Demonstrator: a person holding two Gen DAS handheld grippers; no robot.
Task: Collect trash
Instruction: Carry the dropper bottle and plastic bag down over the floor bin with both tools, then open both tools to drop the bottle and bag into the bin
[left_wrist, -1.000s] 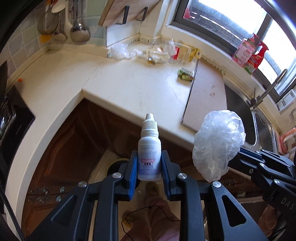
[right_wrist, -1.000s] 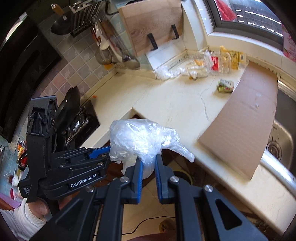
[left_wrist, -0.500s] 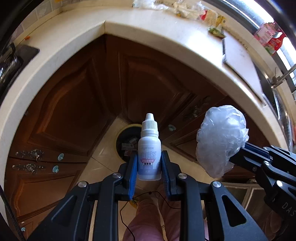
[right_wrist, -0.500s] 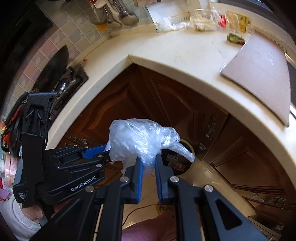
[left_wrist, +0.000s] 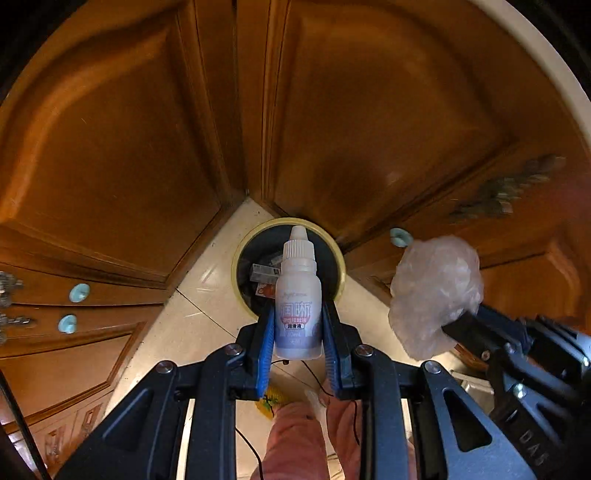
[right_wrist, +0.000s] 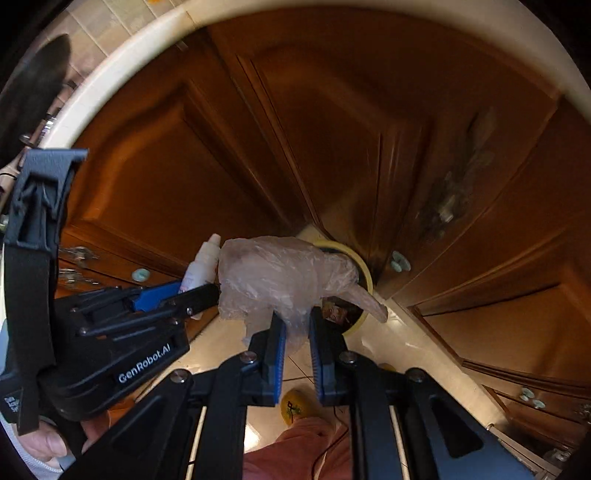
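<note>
My left gripper (left_wrist: 298, 321) is shut on a small white dropper bottle (left_wrist: 297, 295), held upright above a round bin with a yellow rim (left_wrist: 240, 254) on the floor. The bin holds small boxes and wrappers. My right gripper (right_wrist: 297, 325) is shut on a crumpled clear plastic bag (right_wrist: 280, 277), held just right of the left gripper; the bag also shows in the left wrist view (left_wrist: 436, 291). The bin rim (right_wrist: 364, 273) lies behind the bag in the right wrist view. The bottle (right_wrist: 201, 267) shows there too, at the left.
Brown wooden cabinet doors (left_wrist: 369, 110) meet in a corner behind the bin. The floor is pale tile (left_wrist: 192, 325). The white counter edge (right_wrist: 122, 55) curves overhead. The person's leg in pink trousers (left_wrist: 299, 439) and a yellow slipper (right_wrist: 295, 406) are below.
Both grippers have dropped from counter height to low over the floor bin, each still holding its item. The counter has left the left wrist view; the bin is now much closer.
</note>
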